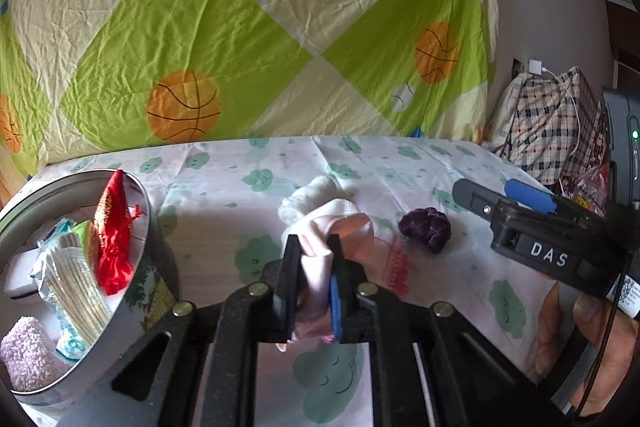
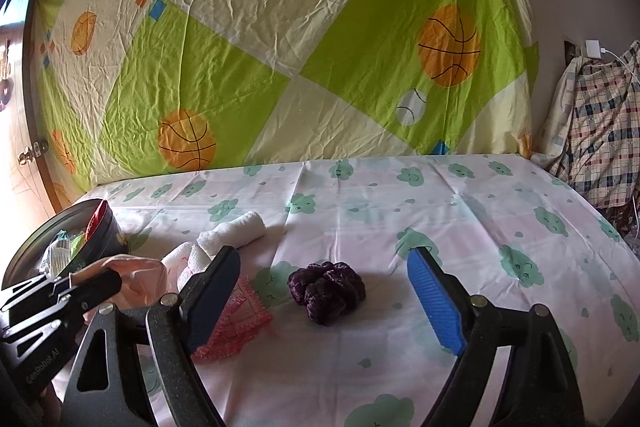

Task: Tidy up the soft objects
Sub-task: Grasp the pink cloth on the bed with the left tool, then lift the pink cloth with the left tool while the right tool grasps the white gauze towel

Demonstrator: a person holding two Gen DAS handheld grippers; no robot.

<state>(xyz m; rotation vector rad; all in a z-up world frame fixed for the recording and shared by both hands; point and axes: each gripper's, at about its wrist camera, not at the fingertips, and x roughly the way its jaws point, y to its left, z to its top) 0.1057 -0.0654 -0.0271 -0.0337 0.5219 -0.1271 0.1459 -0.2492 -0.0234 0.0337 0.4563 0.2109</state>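
Pink cloth (image 1: 320,247), limp and light, is pinched mid-fold by the left gripper (image 1: 314,287); the right gripper (image 2: 324,291) is spread around the squashy purple scrunchie (image 2: 326,291).

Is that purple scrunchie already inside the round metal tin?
No, the purple scrunchie lies on the cloud-print sheet, well apart from the round metal tin at the left.

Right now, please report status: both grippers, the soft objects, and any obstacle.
Left gripper shut on pink cloth. Right gripper open, facing purple scrunchie. White towel roll loose on table; round tin left. Nothing blocking.
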